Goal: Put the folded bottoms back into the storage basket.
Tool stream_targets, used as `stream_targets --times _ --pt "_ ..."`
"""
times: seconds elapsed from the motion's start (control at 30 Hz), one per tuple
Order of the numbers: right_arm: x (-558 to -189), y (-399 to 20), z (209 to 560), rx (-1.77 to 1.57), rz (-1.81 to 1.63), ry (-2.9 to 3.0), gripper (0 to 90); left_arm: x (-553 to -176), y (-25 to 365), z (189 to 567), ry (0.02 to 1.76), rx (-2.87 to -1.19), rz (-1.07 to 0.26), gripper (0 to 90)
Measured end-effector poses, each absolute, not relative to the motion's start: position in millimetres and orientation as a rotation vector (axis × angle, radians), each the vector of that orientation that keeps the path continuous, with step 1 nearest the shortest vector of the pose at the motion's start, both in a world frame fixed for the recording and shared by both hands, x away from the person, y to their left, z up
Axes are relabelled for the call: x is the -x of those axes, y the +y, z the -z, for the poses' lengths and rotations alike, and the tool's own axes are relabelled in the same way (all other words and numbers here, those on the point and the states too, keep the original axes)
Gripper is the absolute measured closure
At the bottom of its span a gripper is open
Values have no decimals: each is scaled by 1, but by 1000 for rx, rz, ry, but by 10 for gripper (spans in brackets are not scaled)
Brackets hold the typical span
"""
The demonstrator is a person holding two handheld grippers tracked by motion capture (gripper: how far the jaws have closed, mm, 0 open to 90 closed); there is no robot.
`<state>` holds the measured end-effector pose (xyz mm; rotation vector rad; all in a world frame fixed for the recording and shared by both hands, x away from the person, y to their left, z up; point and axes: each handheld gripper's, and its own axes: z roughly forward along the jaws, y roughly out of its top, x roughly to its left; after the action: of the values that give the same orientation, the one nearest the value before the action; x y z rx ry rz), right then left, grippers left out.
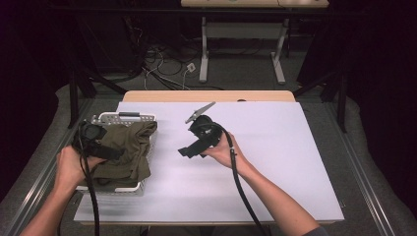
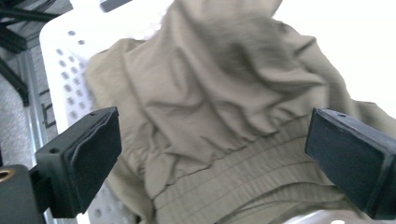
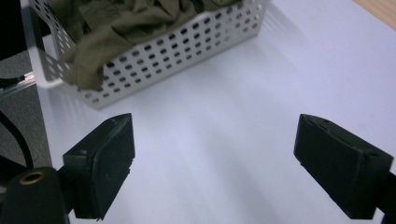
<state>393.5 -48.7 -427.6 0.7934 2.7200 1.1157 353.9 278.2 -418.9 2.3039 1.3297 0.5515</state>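
From above we see an olive-green garment heaped in a white perforated basket that sits at the left edge of the white table, with part of the cloth spilling over the basket's near and right walls. Our left gripper hangs over that heap, its jaws pointing across the cloth; in the left gripper view the two black jaws stand spread wide apart, with the wrinkled garment and its ribbed band lying between and beyond them, and the pads are not pressing on it. The basket's holed wall shows at the left of that view. Our right gripper is out over the bare table, just to the right of the basket and clear of it, the grey plate on top of it tilted up toward the far side. In the right gripper view its jaws are also spread wide, with nothing between them but the white tabletop; farther off in that view we see the basket with the green cloth draped over its corner.
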Motion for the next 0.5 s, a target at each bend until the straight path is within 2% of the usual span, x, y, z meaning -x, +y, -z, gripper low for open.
stream_targets --times 0.5 --pt "-364 -122 445 -856 -1073 2666 110 -330 230 418 1123 -2309 -506 0"
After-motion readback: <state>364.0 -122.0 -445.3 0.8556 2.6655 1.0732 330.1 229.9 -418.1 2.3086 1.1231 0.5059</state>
